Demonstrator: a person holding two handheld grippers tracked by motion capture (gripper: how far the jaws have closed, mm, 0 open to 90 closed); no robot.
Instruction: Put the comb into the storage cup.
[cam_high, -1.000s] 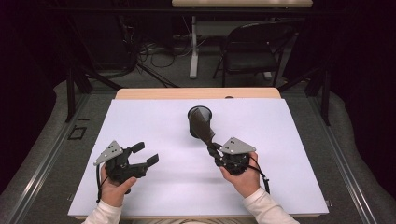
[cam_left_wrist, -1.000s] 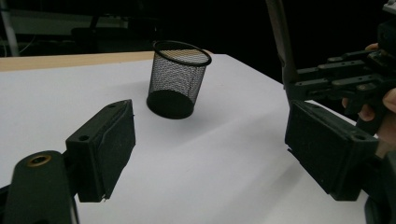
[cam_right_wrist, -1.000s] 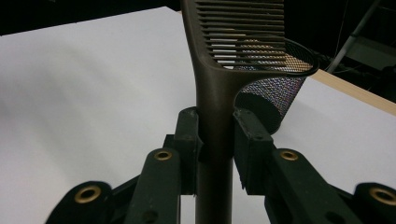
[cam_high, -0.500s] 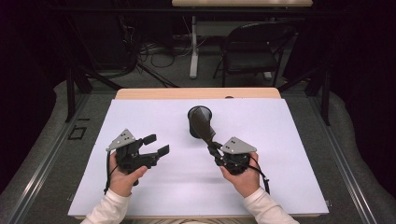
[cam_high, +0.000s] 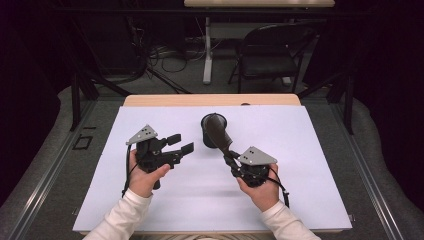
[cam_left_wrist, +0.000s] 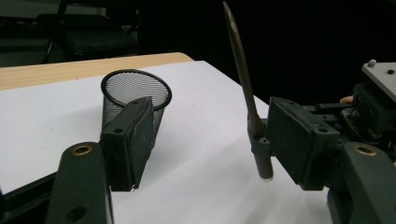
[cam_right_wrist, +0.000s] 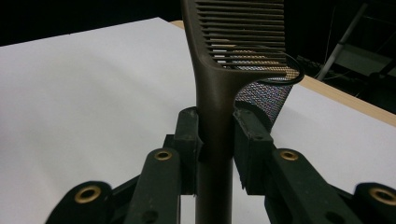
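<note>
A dark brown comb (cam_high: 217, 131) rises at a slant from my right gripper (cam_high: 229, 156), which is shut on its handle; in the right gripper view the pads clamp the comb (cam_right_wrist: 219, 93) just below its teeth. A black mesh cup (cam_high: 207, 137) stands upright on the white sheet, right behind the comb's head. My left gripper (cam_high: 181, 143) hovers left of the cup, open, its jaws pointing toward the cup and comb. They have just been closing, with nothing between them. The left gripper view shows the cup (cam_left_wrist: 135, 93) and the comb (cam_left_wrist: 243, 84) edge-on beyond its jaws.
A large white sheet (cam_high: 300, 150) covers most of the wooden table (cam_high: 210, 100). Behind the table stand a black chair (cam_high: 270, 55) and a table leg, with cables on the floor. Dark rails run along both sides.
My left hand has risen and moved right, toward the cup, and its jaws stand narrower than before. The right hand, the comb and the cup have not moved.
</note>
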